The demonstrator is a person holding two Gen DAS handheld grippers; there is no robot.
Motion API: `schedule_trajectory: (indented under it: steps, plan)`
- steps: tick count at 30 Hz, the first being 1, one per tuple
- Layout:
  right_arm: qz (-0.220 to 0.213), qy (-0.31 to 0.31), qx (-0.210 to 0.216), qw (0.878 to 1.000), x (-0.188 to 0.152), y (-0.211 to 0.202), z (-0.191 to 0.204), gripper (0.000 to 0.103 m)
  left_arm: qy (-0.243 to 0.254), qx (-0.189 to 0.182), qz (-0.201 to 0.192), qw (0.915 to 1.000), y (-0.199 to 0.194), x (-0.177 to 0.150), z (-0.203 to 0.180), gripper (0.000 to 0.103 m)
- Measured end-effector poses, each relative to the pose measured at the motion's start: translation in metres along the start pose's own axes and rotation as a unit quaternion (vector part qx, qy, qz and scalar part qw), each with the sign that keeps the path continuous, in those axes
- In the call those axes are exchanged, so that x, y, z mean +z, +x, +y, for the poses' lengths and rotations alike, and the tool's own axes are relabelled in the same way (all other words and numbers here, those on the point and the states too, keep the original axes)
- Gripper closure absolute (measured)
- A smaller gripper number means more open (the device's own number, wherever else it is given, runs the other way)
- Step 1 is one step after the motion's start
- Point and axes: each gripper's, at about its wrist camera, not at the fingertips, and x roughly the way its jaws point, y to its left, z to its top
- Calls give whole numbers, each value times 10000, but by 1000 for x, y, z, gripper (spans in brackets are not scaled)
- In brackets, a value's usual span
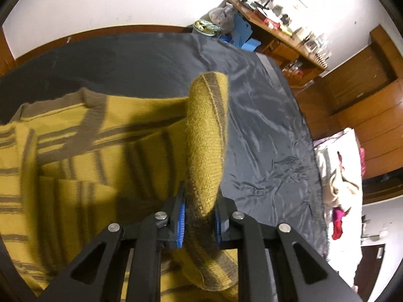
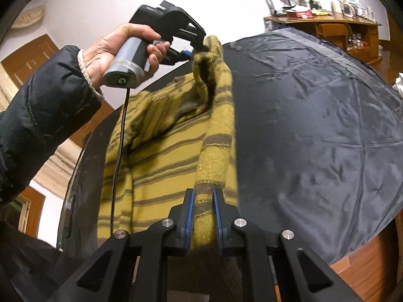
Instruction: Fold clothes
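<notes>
Mustard-yellow sweater [image 1: 75, 156] with brown stripes, spread over a dark grey sheet [image 1: 264, 130] on a bed. Most of it flat, one long edge lifted clear of the sheet — pinched at both ends.

Left gripper [image 1: 200, 216]: jaws nearly closed, blue pads pressed against a thick roll of the knit, which arches up and forward from between the fingers. Seen also from the right wrist camera, held in a hand [image 2: 118, 52] in a dark padded sleeve, black cable [image 2: 118, 156] hanging down across the sweater; bunched fabric gripped at its tip near the sweater's far end.

Right gripper [image 2: 204, 216]: jaws likewise drawn in tight on a folded band of the same edge, blue pads touching the wool on either side. From there the raised fold runs straight up the frame to the left gripper, the striped body lying to its left, bare sheet to its right.

Beyond the bed — a wooden desk [image 1: 284, 40] crowded with small items against a white wall, blue boxes [image 1: 241, 35] just beside it, wooden floor [image 1: 357, 115], and a heap of pale and pink clothes [image 1: 337, 176] near the sheet's edge.
</notes>
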Motion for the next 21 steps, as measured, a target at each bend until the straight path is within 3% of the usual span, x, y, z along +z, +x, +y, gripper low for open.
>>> schedule_trajectory:
  steps: [8,16,18,21]
  plan:
    - [548,-601,339,9961,-18,25,68,87,-457,-532,-99,9975,-47,-5,79,83]
    - [945,-888,512,9902,-26,50,117,87,-966,-702,-53,9928,-59,-20,167,84]
    - [922,-884,400,9910,-27,52,122,87,-1051,-721,-22,9918,-53,-24,182,84]
    - [733,-1042,-444,9909,-29,53,125,86,-1164,-820,92,9898,-45,-28,198,84]
